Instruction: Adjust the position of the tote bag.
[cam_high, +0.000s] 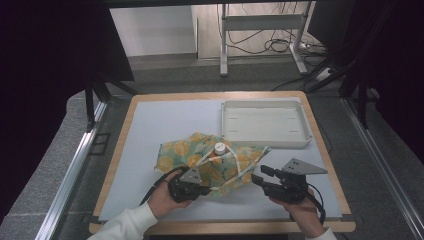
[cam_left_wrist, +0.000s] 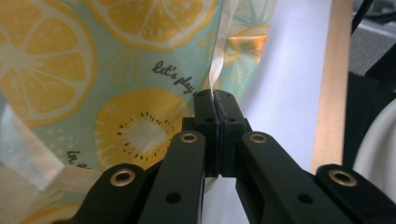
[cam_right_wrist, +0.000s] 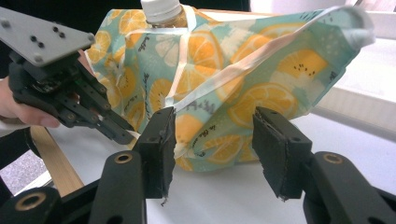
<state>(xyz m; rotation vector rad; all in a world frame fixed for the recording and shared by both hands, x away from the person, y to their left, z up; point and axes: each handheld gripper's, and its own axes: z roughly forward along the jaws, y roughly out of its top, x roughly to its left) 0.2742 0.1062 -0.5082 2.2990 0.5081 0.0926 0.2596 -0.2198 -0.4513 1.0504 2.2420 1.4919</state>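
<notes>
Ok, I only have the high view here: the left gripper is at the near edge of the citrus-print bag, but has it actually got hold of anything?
Observer: Yes. In the left gripper view the left gripper has its jaws shut on the pale ribbon that runs down the bag.
Operator: And the right one, is it gripping the bag too?
Observer: No. In the right gripper view the right gripper has its jaws standing open. Its pads press on nothing, and the bag's lower corner shows in the gap between them.
</notes>
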